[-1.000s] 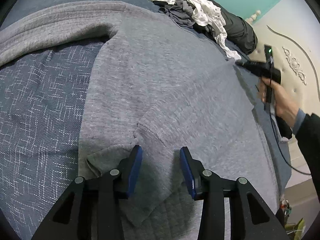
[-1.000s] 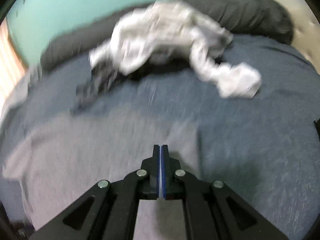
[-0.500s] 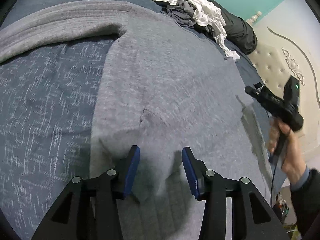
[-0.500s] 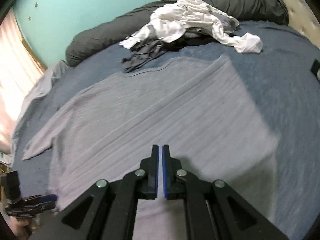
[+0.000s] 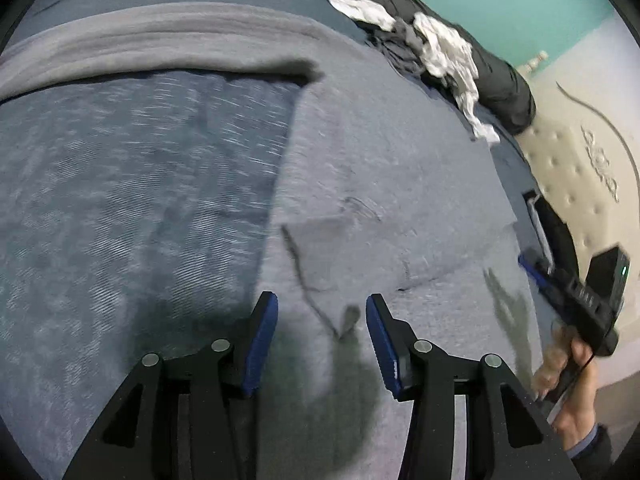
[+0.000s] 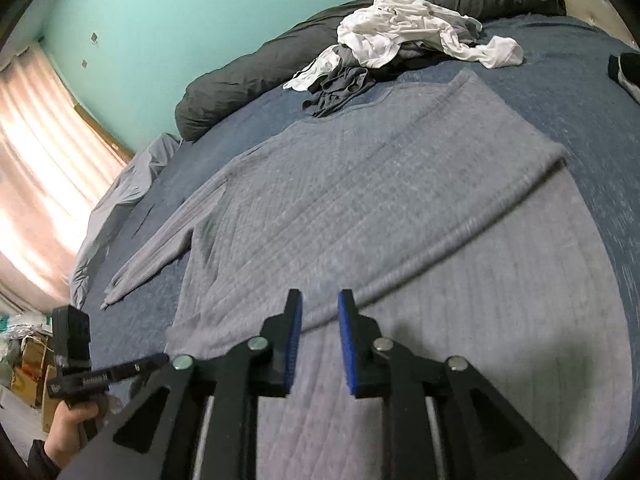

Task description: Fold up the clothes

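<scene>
A grey long-sleeved sweater (image 6: 360, 208) lies spread on the blue bed; its right side is folded over the body, with a ribbed edge running diagonally. One sleeve (image 6: 160, 248) stretches out to the left. In the left wrist view the sweater (image 5: 380, 184) fills the middle, its sleeve (image 5: 140, 44) across the top. My left gripper (image 5: 322, 320) is open and empty just above the sweater's near edge. My right gripper (image 6: 319, 312) is open and empty above the folded edge. Each gripper shows in the other's view, the right (image 5: 576, 292) and the left (image 6: 104, 372).
A pile of white and dark grey clothes (image 6: 400, 48) lies at the far side of the blue bedcover (image 6: 592, 80), against a dark rolled duvet (image 6: 300, 52). A padded cream headboard (image 5: 580, 168) is on the right. Curtains (image 6: 36, 168) and boxes (image 6: 24, 360) stand beyond the bed's left side.
My right gripper has opened and let go of the sweater's side, now laid folded over the body. My left gripper stays open and has shifted over the sweater's edge.
</scene>
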`<move>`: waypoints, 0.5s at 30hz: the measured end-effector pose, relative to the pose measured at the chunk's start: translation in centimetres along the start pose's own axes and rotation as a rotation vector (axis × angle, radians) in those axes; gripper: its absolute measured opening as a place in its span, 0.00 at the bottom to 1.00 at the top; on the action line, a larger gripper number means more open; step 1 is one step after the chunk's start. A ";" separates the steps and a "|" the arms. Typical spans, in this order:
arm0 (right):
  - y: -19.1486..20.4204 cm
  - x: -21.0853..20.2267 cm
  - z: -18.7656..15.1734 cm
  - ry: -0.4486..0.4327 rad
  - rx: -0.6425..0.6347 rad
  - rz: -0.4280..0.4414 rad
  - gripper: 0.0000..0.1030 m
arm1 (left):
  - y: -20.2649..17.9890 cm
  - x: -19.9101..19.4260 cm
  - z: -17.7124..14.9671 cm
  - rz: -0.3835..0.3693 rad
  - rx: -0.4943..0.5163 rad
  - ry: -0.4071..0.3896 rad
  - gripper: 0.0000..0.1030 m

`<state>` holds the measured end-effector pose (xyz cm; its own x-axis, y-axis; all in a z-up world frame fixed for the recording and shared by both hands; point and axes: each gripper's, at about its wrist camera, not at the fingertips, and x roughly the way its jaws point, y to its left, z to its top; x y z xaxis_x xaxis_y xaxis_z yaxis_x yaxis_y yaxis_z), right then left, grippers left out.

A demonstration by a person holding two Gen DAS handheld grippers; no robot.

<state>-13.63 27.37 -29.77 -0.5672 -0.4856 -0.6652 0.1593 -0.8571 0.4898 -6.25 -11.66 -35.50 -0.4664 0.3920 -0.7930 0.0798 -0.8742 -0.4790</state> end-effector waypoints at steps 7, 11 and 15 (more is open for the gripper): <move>-1.1 -2.3 -1.4 -0.062 0.053 0.045 0.46 | 2.6 -4.1 1.3 0.108 -0.020 -0.018 0.56; -0.9 -2.9 -1.4 -0.091 0.038 0.092 0.50 | 5.7 -6.3 3.2 0.176 -0.077 -0.037 0.56; -0.9 -2.7 -1.4 -0.085 0.042 0.118 0.65 | 9.6 -9.0 5.0 0.180 -0.203 -0.082 0.58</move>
<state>-11.13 29.16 -29.21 -0.6133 -0.5645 -0.5525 0.1957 -0.7862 0.5861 -5.74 -25.02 -31.09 -0.4977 0.2035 -0.8431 0.3388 -0.8492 -0.4050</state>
